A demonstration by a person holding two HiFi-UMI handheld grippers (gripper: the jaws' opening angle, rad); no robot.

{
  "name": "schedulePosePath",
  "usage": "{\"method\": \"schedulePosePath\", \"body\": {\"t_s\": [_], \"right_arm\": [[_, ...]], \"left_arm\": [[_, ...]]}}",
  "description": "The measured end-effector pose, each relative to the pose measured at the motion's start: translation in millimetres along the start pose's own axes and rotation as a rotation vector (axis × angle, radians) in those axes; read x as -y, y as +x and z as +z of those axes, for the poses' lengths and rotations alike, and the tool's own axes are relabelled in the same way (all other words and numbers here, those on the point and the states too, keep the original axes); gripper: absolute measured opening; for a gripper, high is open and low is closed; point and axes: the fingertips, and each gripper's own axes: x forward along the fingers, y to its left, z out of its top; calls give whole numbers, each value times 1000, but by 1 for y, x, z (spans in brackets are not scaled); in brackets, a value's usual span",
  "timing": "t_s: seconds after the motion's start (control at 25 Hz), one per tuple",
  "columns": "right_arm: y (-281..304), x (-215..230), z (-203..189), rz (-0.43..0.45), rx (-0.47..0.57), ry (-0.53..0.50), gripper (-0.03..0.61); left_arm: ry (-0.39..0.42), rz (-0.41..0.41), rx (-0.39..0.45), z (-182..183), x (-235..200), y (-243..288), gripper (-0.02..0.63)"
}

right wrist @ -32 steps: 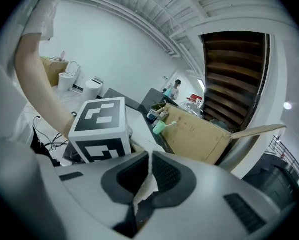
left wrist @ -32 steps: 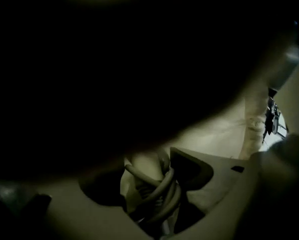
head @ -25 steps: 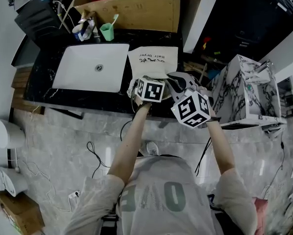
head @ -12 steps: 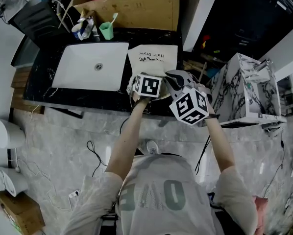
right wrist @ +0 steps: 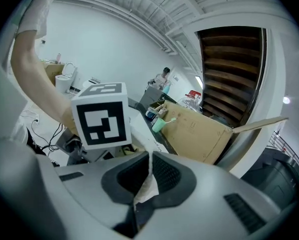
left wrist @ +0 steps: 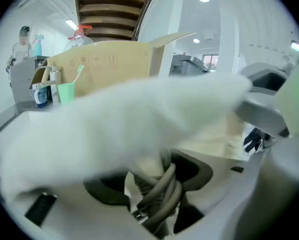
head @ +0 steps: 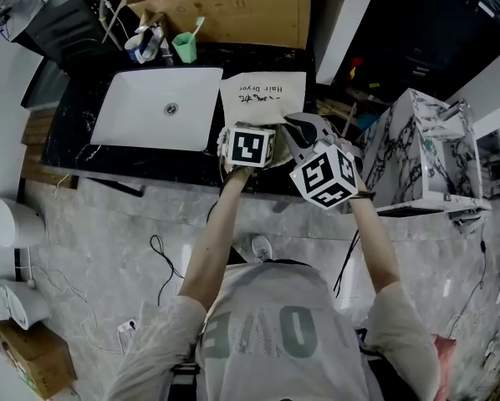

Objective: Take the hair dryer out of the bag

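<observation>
I am holding a gripper in each hand at the near edge of the dark tabletop. The white bag is lying on the tabletop just beside the white sink, and both grippers are at the end of the bag closest to me.

My right gripper is squeezing almost all the way closed. It is pinching a thin fold of the bag's cloth between its pads.

My left gripper is poking in under the bag's cloth, which is hanging over the top of it, all blurry. Its jaws are standing wide, and a wound-up grey cord is sitting between them. The pads look like they are pressing on the bundle from both sides.

The hair dryer is inside the bag. I am seeing only its cord and the ribbed bit where the cord begins.

Behind the sink, a green cup with a toothbrush in it is standing next to a big cardboard box.
</observation>
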Motion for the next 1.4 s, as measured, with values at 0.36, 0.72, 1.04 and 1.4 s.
{"method": "schedulePosePath", "body": {"t_s": [0.36,0.72,1.04,1.4], "right_arm": [[0,-1,-1,-18,1,-5,44],[2,3,-3,-27,1,2,44],[3,8,-7,-42,-10,-6,44],[9,6,-10,-39,-40,5,44]], "left_arm": [[-43,-62,52,-8,23,-36,276],[-82,-191,73,-41,50,-88,276],[-70,-240,214,-60,50,-134,276],[-65,-235,351,-41,43,-191,276]]}}
